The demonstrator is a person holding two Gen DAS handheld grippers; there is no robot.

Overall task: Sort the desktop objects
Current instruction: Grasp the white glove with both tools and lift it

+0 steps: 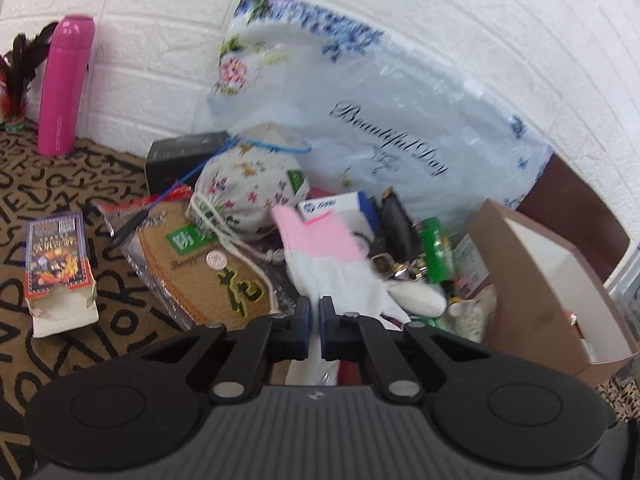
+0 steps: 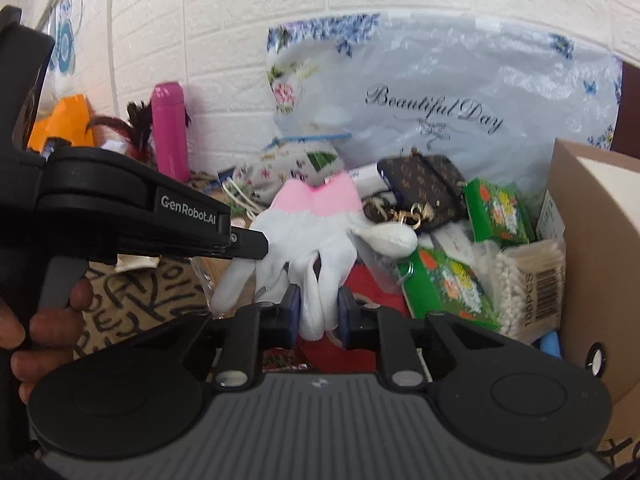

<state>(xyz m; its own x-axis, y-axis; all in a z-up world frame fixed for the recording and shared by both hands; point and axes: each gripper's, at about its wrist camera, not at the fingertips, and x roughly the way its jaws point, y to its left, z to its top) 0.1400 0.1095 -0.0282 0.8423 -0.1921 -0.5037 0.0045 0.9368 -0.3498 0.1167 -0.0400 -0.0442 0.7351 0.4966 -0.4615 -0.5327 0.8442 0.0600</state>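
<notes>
1. The crinkled plastic bag read "Beautiful Day" — the white-and-pink cloth glove lay just before it.
2. The right gripper pinched a glove finger.
3. The left gripper, marked "GenRobot.AI", was clenched, empty.

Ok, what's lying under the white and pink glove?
Under the white and pink glove a red item and a clear plastic packet show at the edges. The glove covers the rest of what lies beneath it.

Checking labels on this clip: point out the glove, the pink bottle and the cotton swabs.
glove [image 2: 316, 236]: right wrist view, white palm.
pink bottle [image 1: 64, 88]: left wrist view, mid body.
cotton swabs [image 2: 524, 280]: right wrist view, pack front.
</notes>
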